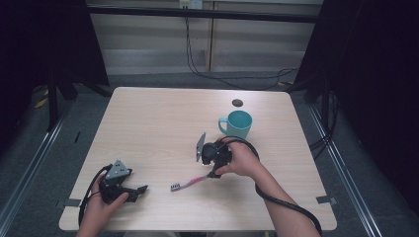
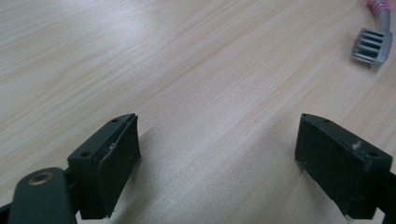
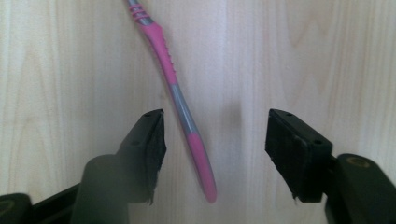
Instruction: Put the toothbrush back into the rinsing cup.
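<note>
The toothbrush (image 1: 190,183) lies flat on the tabletop (image 1: 148,123), nearer the front edge than the back and about midway between the side edges. The right gripper (image 3: 215,154) hangs over its pink handle, jaws wide apart and straddling it without touching. The left gripper (image 2: 217,158) rests near the front-left corner, jaws spread and empty. Bare wood surrounds the brush; a teal mug (image 1: 237,124) stands well behind. No writing is readable.
</note>
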Motion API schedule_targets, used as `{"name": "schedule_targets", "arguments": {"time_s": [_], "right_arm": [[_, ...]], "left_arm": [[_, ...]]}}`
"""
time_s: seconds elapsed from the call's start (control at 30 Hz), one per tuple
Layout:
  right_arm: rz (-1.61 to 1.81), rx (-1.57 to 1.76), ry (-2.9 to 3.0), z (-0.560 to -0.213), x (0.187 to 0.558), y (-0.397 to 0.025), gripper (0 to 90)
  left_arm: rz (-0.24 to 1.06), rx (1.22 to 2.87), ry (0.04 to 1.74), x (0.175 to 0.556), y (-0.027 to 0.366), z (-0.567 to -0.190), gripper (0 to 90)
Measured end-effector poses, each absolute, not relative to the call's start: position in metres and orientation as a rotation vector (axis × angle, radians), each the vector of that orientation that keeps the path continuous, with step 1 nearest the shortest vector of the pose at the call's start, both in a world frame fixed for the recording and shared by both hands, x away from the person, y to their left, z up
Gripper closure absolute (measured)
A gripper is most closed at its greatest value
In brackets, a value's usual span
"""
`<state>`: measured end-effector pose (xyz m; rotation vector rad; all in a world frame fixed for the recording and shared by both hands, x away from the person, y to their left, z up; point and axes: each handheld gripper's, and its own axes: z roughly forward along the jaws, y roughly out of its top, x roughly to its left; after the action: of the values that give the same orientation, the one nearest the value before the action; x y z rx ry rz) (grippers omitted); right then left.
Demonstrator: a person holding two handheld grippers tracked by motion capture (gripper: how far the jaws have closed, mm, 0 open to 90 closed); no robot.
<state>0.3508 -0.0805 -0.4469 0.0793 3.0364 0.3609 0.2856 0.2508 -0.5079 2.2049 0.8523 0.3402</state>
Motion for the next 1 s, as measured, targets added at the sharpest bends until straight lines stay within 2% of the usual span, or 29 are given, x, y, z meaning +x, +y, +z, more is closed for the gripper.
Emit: {"name": "schedule_targets", "arguments": {"time_s": [0.37,1.0], "right_arm": [[0.325,0.001,3.056,-0.452,0.346,-0.069,45.4],[0.307,-0.062,3.08,-0.458,0.347,-0.05,48.4]], "left_arm": [[0.338,2.206,0.851,0.286,0.251,-0.508,13.7],[0.341,2.203,0.856,0.286,0.25,-0.508,13.6]]}}
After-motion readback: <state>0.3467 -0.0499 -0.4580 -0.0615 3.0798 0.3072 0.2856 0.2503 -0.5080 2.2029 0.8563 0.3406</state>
